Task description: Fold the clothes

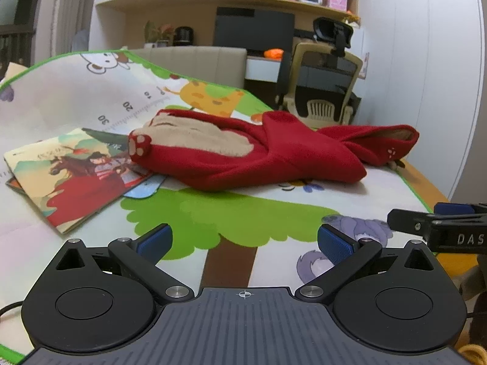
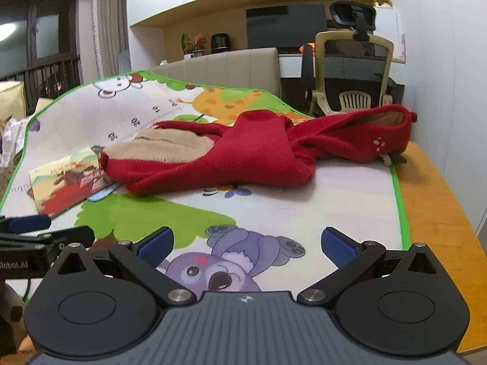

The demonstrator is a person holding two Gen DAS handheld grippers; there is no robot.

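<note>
1. Right now my left gripper (image 1: 243, 240) is spread wide with nothing between its blue pads (image 1: 155, 240), low over the green tree printed on the play mat (image 1: 258, 206).
2. My right gripper (image 2: 245, 243) is likewise released and empty, its jaws far apart above the purple koala drawing near the mat's right edge.
3. Both tools sit side by side at the near end of the mat, apart from each other; in the left wrist view the right one pokes in at the right margin, and the left one shows at the left margin of the right wrist view.
4. Farther out, the red fleece garment (image 1: 249, 155) lies across the middle of the mat, well apart from both grippers, bunched and partly folded over itself.
5. Its beige furry panel faces up at the left end, and its hood (image 2: 374, 133) stretches right, reaching the mat's right border.
6. A picture book (image 1: 70, 176) lies left of the garment, its far corner tucked under the red fabric.
7. Beyond the mat I see an office chair (image 2: 353, 70) and a dark monitor (image 1: 254, 29) on the desk.
</note>
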